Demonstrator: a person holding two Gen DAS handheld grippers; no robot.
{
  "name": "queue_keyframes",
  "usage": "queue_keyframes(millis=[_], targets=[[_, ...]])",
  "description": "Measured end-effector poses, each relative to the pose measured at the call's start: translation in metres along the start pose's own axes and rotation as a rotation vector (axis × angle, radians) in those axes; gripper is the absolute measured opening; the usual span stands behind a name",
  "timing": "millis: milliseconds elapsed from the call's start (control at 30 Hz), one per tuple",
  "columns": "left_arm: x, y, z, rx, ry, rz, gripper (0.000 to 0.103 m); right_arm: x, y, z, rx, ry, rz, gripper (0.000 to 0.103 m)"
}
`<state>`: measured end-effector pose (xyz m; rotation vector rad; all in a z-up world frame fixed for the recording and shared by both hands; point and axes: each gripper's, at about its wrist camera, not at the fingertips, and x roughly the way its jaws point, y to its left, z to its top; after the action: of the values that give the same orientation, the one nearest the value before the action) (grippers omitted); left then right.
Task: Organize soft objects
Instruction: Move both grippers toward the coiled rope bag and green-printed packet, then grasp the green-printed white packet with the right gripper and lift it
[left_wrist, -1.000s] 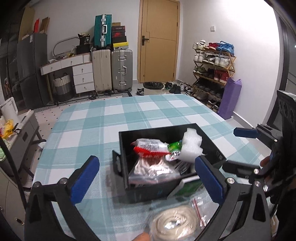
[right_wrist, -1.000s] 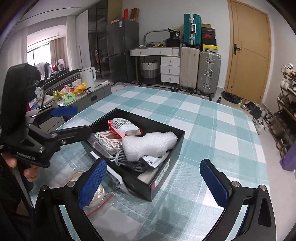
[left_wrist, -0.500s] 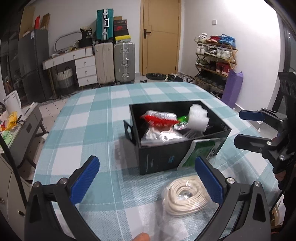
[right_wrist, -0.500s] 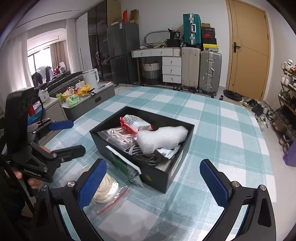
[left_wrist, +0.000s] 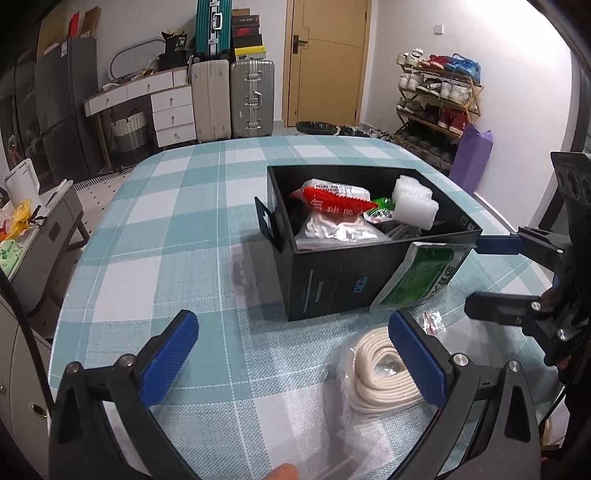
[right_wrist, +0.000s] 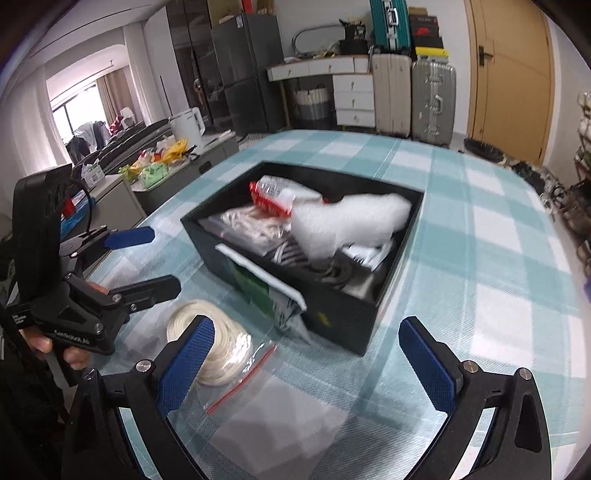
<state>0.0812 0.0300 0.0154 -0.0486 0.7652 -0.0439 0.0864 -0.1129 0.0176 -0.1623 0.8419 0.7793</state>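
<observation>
A black box (left_wrist: 332, 291) (right_wrist: 343, 314) stands on the checked tablecloth, holding a red-and-white packet (left_wrist: 332, 201), white bubble wrap (left_wrist: 413, 203) (right_wrist: 351, 225), bagged cords and grey cables. A green-and-white packet (left_wrist: 421, 277) (right_wrist: 266, 291) leans against its near wall. A coil of white rope in a clear zip bag (left_wrist: 376, 373) (right_wrist: 218, 343) lies on the table in front. My left gripper (left_wrist: 291, 360) is open and empty above the table before the rope; it also shows in the right wrist view (right_wrist: 147, 262). My right gripper (right_wrist: 306, 365) is open and empty near the box; it also shows in the left wrist view (left_wrist: 487, 273).
The round table's edge (left_wrist: 74, 280) curves off on the left. Beyond it are a low side cabinet with clutter (left_wrist: 22, 236), suitcases (left_wrist: 251, 99), a drawer unit (left_wrist: 173, 114), a door (left_wrist: 325, 62) and a shoe rack (left_wrist: 436, 96).
Both grippers have pulled back and up from the box. The box now looks farther off and the bagged rope lies fully in view. Both stay open.
</observation>
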Motion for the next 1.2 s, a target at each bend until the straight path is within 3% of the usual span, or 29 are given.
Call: queue_keyframes(millis=[367,667,800,900,967,1200], targets=[[0.007,-0.005,-0.005,0.027,0.03,-0.004,0.103,0.003,0.004,-0.004,-0.041,0.045,0.042,0.094],[0.009,-0.012,-0.006,0.052,0.049,-0.023,0.103,-0.004,0.016,-0.002,-0.081,-0.008,0.103,0.083],[0.009,-0.013,-0.007,0.058,0.051,-0.027,0.103,-0.006,0.023,0.001,-0.107,-0.058,0.115,0.082],[0.01,-0.013,-0.007,0.06,0.056,-0.03,0.103,-0.004,0.026,0.002,-0.118,-0.069,0.137,0.073],[0.011,-0.013,-0.008,0.064,0.06,-0.027,0.103,-0.001,0.028,0.002,-0.132,-0.056,0.163,0.061],[0.014,-0.01,-0.007,0.057,0.07,-0.021,0.103,0.012,0.035,-0.004,-0.164,-0.016,0.148,0.054]])
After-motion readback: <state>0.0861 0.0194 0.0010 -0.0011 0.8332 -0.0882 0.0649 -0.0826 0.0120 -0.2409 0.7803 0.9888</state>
